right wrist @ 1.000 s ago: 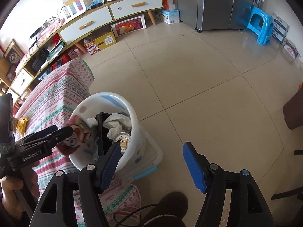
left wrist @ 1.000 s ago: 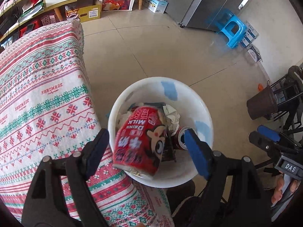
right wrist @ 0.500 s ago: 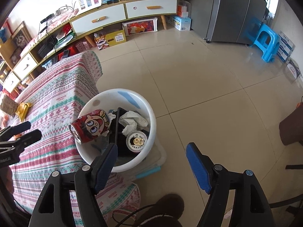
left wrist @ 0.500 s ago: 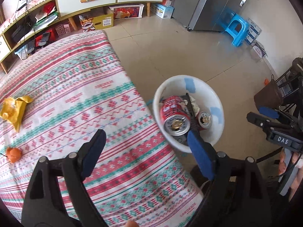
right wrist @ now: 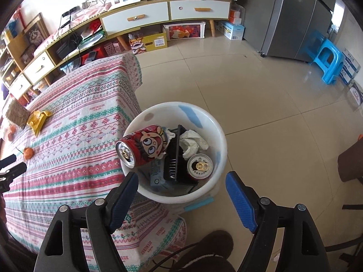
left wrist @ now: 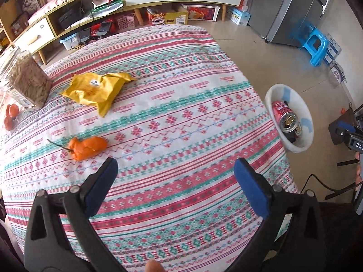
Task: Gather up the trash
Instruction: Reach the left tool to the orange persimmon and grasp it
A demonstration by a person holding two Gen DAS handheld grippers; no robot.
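A white trash bin (right wrist: pixel 219 136) stands on the floor beside the table; it also shows in the left wrist view (left wrist: pixel 305 108). In it lie a red cartoon drink can (right wrist: pixel 143 148), a second can (right wrist: pixel 199 166), crumpled tissue (right wrist: pixel 192 141) and a black tray (right wrist: pixel 173 161). On the patterned tablecloth (left wrist: pixel 170 117) lie a yellow wrapper (left wrist: pixel 96 89) and orange peel (left wrist: pixel 87 147). My left gripper (left wrist: pixel 173 181) is open and empty above the table. My right gripper (right wrist: pixel 181 196) is open and empty over the bin's near rim.
A brown packet in a clear jar (left wrist: pixel 27 83) and small oranges (left wrist: pixel 10 115) sit at the table's left edge. A blue stool (right wrist: pixel 327 60), a grey fridge (right wrist: pixel 297 15) and a low cabinet (right wrist: pixel 158 15) stand beyond. A dark bin (right wrist: pixel 350 162) stands at the right.
My left gripper let the red can drop into the bin, then swung left and back over the table, open. My right gripper stayed open over the bin.
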